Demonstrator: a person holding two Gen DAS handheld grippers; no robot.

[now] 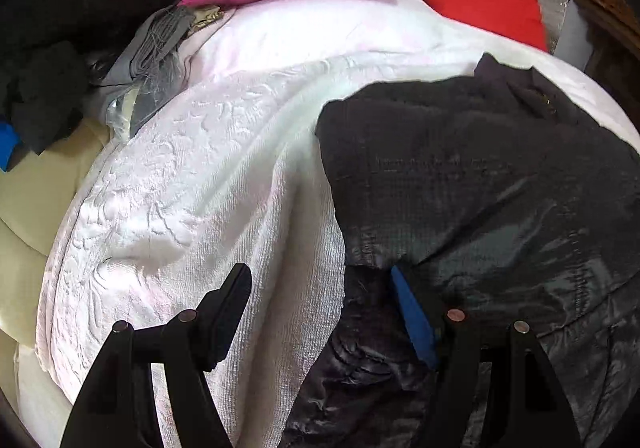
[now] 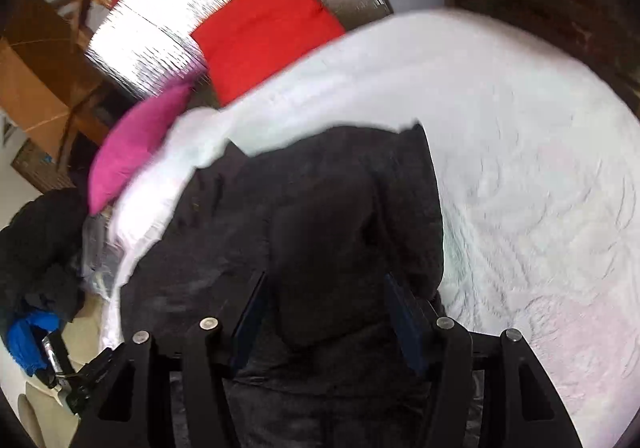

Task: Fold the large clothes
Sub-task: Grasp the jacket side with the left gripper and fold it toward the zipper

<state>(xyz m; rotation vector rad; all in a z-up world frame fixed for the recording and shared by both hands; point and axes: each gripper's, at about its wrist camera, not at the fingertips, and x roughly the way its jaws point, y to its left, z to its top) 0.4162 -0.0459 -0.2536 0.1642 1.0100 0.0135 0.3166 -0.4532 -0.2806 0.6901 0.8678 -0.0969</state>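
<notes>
Left wrist view: I judge I am mid-fold on the black jacket (image 1: 480, 184), which lies on the white bedspread (image 1: 180, 188). My left gripper (image 1: 324, 300) stands wide open, its left finger over bare bedspread, its right finger with the blue pad touching the jacket's shiny near edge. Next I need to close on that edge.

Right wrist view: my right gripper (image 2: 324, 312) is open too, a dark bulge of jacket (image 2: 320, 248) between its fingers, not pinched yet.
</notes>
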